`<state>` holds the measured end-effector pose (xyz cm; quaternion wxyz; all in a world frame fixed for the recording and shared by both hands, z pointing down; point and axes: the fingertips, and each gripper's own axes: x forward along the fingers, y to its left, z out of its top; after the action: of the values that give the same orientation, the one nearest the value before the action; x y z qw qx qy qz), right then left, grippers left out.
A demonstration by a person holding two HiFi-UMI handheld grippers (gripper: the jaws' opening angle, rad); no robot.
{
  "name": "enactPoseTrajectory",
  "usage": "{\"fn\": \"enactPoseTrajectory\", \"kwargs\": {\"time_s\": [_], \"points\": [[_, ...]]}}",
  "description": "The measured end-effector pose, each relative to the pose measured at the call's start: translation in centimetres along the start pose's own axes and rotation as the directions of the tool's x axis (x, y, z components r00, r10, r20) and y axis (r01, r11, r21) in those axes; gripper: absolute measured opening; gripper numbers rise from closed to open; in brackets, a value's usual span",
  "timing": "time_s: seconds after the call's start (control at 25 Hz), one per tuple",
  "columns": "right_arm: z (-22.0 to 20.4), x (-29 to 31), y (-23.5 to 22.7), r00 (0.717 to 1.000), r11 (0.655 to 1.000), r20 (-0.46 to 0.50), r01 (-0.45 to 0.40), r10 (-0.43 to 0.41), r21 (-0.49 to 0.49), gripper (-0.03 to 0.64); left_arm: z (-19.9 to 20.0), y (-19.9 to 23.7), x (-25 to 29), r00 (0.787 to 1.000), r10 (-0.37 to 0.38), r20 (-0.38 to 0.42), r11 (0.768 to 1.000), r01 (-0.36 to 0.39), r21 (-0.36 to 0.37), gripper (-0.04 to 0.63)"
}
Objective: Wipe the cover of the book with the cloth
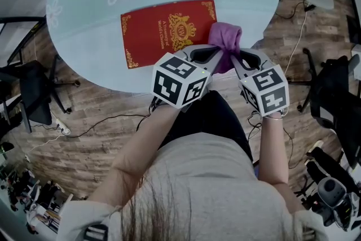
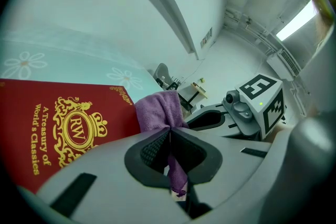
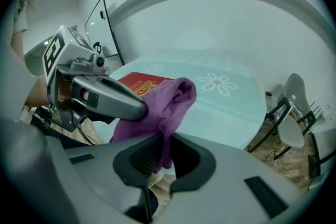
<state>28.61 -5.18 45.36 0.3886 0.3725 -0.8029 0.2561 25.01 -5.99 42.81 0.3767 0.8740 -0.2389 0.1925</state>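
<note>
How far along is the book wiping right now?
Done: the cloth is picked up, pinched by both the left gripper and the right gripper. In hand: it is held bunched at the right edge of the red book. Left: the actual wiping across it, apparently not yet begun.

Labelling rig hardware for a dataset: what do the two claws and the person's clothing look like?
Left claw and right claw have grey bodies with dark ribbed jaw linings. Each carries a white cube with black square markers. The person wears a light grey top.
</note>
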Motion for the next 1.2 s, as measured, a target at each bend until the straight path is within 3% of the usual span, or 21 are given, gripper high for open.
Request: {"fn": "enactPoseTrajectory", "kwargs": {"time_s": [0.24,0.56,0.76,1.04,1.2], "points": [[0.5,-1.2,0.4,0.999,0.999,0.027,0.019,-0.018,-0.026,0.052,0.5,-0.4,-0.3,1.0,-0.005,0.021,1.0,0.005,0.011,0.025],[4.3,-2.6,2.0,0.988,0.999,0.151,0.026,-0.023,-0.018,0.052,3.8,-0.3,-4.0,0.989,-0.052,0.135,0.998,0.048,0.034,0.025],[7.2,-3.3,3.1,0.963,1.0,0.269,0.013,-0.019,0.022,0.052,5.1,0.7,-7.0,0.985,-0.038,0.168,0.997,0.027,0.065,0.025],[11.1,-3.8,5.3,0.935,0.999,0.353,0.013,-0.024,0.034,0.052,6.5,2.4,-11.8,0.979,-0.022,0.204,0.994,-0.001,0.111,0.025],[13.3,-5.2,6.3,0.904,0.999,0.426,0.025,-0.043,0.048,0.052,7.2,2.5,-14.1,0.974,0.002,0.228,0.989,-0.035,0.143,0.025]]}}
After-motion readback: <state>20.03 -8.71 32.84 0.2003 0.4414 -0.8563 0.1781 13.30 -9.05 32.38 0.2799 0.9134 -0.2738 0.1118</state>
